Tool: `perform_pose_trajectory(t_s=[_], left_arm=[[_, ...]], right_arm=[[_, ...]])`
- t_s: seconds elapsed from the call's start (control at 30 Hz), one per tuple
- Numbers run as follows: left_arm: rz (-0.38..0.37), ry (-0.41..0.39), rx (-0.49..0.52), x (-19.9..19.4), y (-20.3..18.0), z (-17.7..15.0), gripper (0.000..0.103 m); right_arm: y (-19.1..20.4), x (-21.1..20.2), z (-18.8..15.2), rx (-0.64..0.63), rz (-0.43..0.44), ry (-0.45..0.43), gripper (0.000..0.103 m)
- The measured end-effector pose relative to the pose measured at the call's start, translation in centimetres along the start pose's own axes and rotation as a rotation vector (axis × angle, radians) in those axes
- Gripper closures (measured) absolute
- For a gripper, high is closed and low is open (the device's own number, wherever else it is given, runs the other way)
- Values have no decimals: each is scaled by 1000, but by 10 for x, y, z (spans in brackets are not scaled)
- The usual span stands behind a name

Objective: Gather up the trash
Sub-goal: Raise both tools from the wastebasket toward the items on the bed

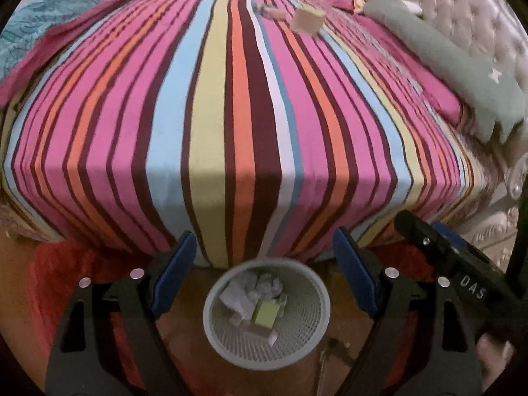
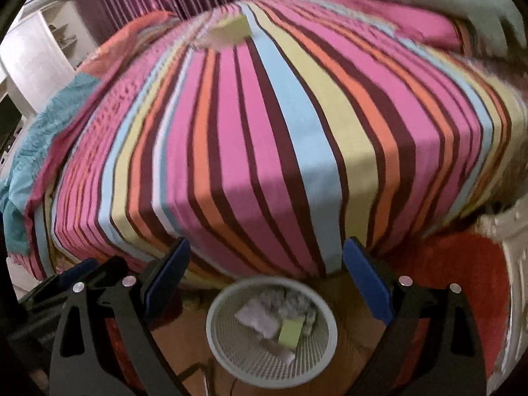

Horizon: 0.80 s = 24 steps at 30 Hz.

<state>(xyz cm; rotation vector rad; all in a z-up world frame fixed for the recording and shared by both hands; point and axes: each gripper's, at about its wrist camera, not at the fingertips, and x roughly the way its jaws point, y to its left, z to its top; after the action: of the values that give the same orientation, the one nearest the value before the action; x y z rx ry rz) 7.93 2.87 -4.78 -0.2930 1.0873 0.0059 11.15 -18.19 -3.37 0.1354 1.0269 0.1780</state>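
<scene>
1. Two empty tongs. Left wrist view: left tongs (image 1: 264,274) spread wide, nothing between the blue pads, hanging over the white round mesh plastic wastebasket (image 1: 316,326) on the brown floor at the bed's foot. Inside the basket: crumpled white paper (image 1: 260,287) and a yellow-green small carton (image 1: 265,313). A beige cardboard box (image 1: 308,21) lies far up the multicoloured striped bedsheet (image 1: 231,115), near the grey-green pillow (image 1: 445,62). Right tongs' black body shows at the right edge.
2. Right wrist view: right tongs (image 2: 267,283) spread wide, empty, above the same wastebasket (image 2: 330,340); carton (image 2: 290,330) inside. Box (image 2: 231,29) on the far bedsheet (image 2: 264,132), blurred.
</scene>
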Motion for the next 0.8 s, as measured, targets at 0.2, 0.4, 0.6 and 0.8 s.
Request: perform_pose_trajectory(t_s=[0.2, 0.4, 0.6, 0.8], left_arm=[[3, -51, -29, -1, 11, 34, 21], [18, -101, -46, 0, 18, 78, 21], [33, -110, -47, 12, 23, 116, 21], [38, -93, -66, 35, 29, 148, 21]], right_arm=[[9, 4, 23, -39, -14, -60, 14], [20, 15, 43, -50, -15, -85, 14], [27, 24, 68, -42, -14, -102, 14], [37, 39, 94, -58, -15, -115, 14]])
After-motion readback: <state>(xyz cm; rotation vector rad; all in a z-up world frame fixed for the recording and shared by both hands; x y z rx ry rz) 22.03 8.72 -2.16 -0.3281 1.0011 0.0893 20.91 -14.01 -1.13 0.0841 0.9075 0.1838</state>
